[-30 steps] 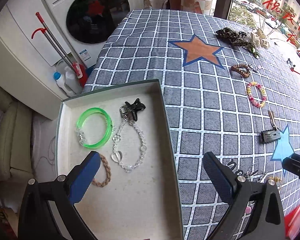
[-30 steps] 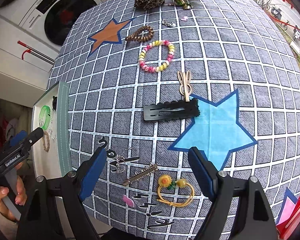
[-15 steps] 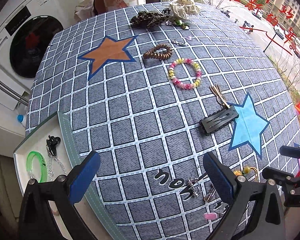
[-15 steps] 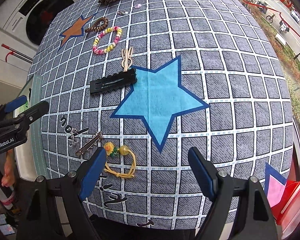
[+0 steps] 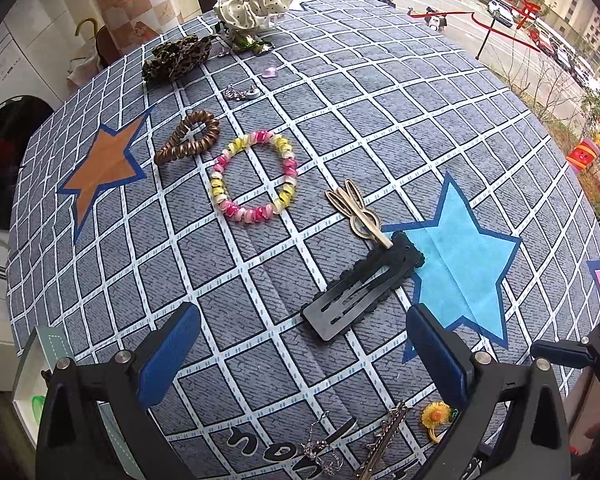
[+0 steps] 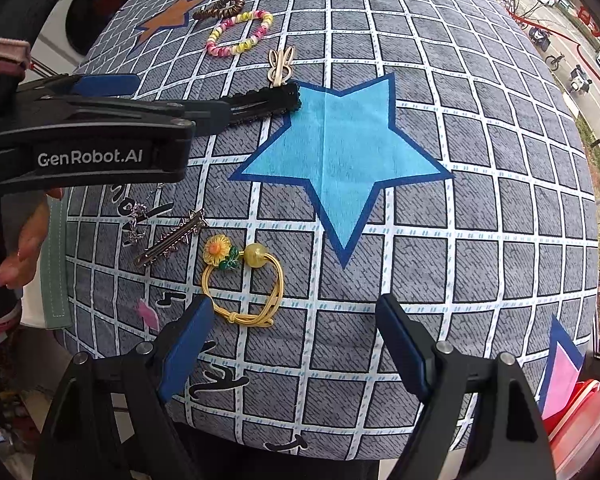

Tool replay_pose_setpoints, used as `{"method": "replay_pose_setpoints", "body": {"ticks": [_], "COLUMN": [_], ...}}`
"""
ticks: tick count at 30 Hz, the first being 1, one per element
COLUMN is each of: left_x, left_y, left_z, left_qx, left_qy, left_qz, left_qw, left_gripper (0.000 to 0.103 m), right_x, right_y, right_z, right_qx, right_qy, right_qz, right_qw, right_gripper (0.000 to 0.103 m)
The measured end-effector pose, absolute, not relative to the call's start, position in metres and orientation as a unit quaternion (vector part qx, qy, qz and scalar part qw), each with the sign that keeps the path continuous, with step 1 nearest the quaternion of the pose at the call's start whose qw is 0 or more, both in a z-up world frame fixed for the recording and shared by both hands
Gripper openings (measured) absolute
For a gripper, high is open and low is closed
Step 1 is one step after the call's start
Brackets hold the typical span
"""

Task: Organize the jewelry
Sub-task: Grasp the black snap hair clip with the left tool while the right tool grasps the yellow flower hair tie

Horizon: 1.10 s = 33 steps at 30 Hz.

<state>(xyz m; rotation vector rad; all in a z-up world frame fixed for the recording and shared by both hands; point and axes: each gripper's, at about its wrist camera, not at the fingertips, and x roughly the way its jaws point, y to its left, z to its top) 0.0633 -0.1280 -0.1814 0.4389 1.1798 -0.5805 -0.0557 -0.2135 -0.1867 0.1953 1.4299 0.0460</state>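
Observation:
My left gripper [image 5: 300, 344] is open and empty above the checked tablecloth, its fingers either side of a large black hair clip [image 5: 364, 294]. A gold rabbit clip [image 5: 358, 210], a pink-yellow coil bracelet [image 5: 256, 178] and a brown coil tie [image 5: 188, 140] lie beyond it. My right gripper [image 6: 296, 344] is open and empty near the front edge, just right of a yellow flower hair tie [image 6: 240, 280]. A spiky metal clip [image 6: 172, 236] and a silver chain [image 6: 138, 220] lie to its left. The left gripper [image 6: 148, 108] reaches over the black clip [image 6: 268, 102] in the right wrist view.
The tray's corner [image 5: 40, 360] with a green bangle [image 5: 38, 402] shows at the lower left. A leopard scrunchie [image 5: 176, 60] and a white dotted scrunchie [image 5: 252, 4] lie at the far edge. A washing machine [image 5: 4, 152] stands left. A red container [image 6: 580, 420] sits at the right.
My left gripper has swung right from over the tray to over the black hair clip. My right gripper has moved right and nearer the front edge, beside the yellow hair tie.

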Motion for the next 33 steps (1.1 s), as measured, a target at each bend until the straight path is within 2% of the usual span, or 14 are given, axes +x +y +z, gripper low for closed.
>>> {"method": "replay_pose_setpoints", "body": {"ticks": [5, 8, 10, 12, 14, 17, 19, 21, 22, 24, 25, 33], "left_x": [0.069, 0.069, 0.069, 0.069, 0.069, 0.066, 0.061, 0.059, 0.059, 0.058, 0.058, 0.061], "left_y": [-0.145, -0.152, -0.155, -0.155, -0.155, -0.156, -0.158, -0.161, -0.162, -0.162, -0.162, -0.135], "left_z": [-0.19, -0.194, -0.198, -0.2, -0.199, -0.196, -0.193, -0.192, -0.192, -0.191, -0.19, -0.184], "left_qx": [0.207, 0.215, 0.223, 0.219, 0.215, 0.22, 0.223, 0.222, 0.221, 0.217, 0.216, 0.155], "left_qy": [0.545, 0.547, 0.553, 0.557, 0.561, 0.557, 0.554, 0.554, 0.554, 0.556, 0.554, 0.577], "left_qz": [-0.289, -0.299, -0.302, -0.305, -0.307, -0.316, -0.322, -0.323, -0.321, -0.319, -0.318, -0.285], "left_qw": [0.759, 0.752, 0.744, 0.741, 0.738, 0.736, 0.735, 0.734, 0.735, 0.736, 0.738, 0.75], "left_gripper": [0.103, 0.103, 0.09, 0.088, 0.086, 0.075, 0.064, 0.057, 0.056, 0.054, 0.049, 0.048], "right_x": [-0.053, -0.049, -0.047, -0.046, -0.043, -0.037, -0.039, -0.041, -0.04, -0.037, -0.035, -0.033], "right_y": [-0.21, -0.205, -0.2, -0.196, -0.19, -0.173, -0.169, -0.166, -0.166, -0.166, -0.167, -0.209], "right_z": [-0.19, -0.189, -0.189, -0.188, -0.189, -0.194, -0.193, -0.192, -0.192, -0.192, -0.192, -0.187], "right_qx": [0.093, 0.084, 0.071, 0.053, 0.033, 0.001, -0.007, -0.01, -0.009, -0.003, 0.004, 0.108], "right_qy": [0.648, 0.641, 0.638, 0.635, 0.632, 0.628, 0.626, 0.626, 0.626, 0.629, 0.63, 0.638], "right_qz": [0.015, 0.013, 0.01, 0.006, 0.002, 0.0, 0.006, 0.01, 0.012, 0.013, 0.013, 0.025], "right_qw": [0.756, 0.763, 0.767, 0.771, 0.775, 0.778, 0.78, 0.78, 0.78, 0.778, 0.776, 0.762], "right_gripper": [0.079, 0.073, 0.069, 0.06, 0.055, 0.048, 0.04, 0.025, 0.021, 0.007, 0.006, 0.003]}}
